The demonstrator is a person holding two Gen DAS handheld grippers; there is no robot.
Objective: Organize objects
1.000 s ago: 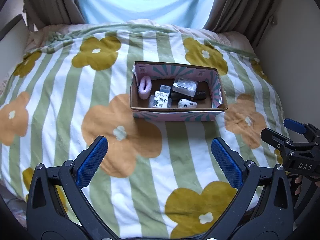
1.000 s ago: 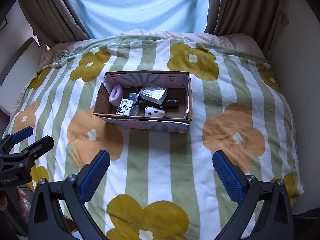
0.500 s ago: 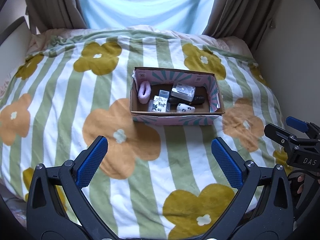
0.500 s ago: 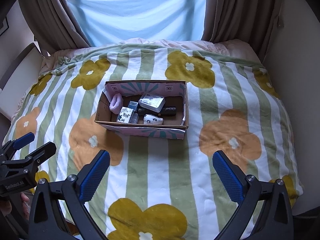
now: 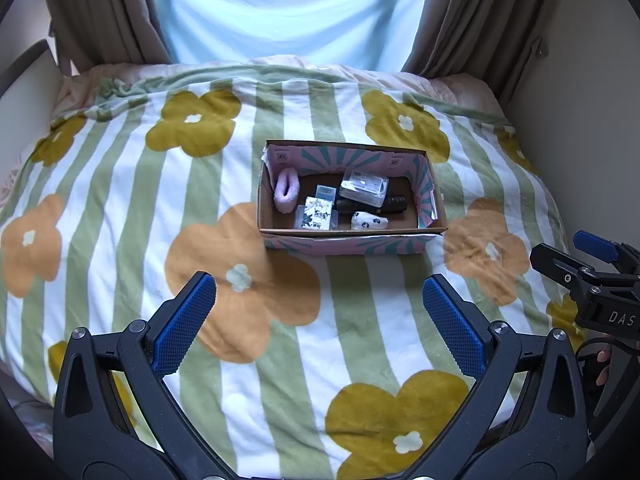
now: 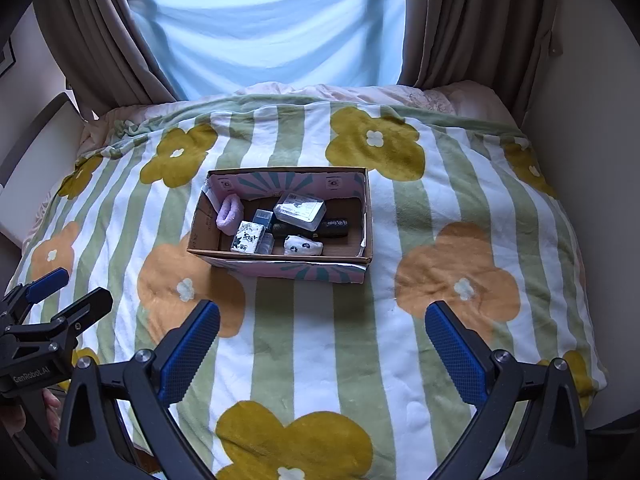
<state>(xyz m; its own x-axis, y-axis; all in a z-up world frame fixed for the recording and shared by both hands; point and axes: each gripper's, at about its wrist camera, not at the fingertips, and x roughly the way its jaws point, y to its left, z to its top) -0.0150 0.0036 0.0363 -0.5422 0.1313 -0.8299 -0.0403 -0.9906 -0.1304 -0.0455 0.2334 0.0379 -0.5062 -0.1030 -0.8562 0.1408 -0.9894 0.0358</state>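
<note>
A bed is covered by a striped blanket printed with mustard and orange flowers, and brown curtains hang on either side of a pale blue drape at the far end. Nothing lies on the blanket between the grippers and the cardboard box, which sits near the middle of the bed, well apart from both. The box is open-topped, brown inside, with a pink and teal pattern on its walls. Inside it are seen a pink fluffy ring against the left wall, a clear plastic case resting on a dark cylinder, a small black-and-white patterned packet and a white spotted pouch (the finer print cannot be read). The left gripper is held spread wide with nothing between its blue pads; the right gripper is likewise spread and empty.
</note>
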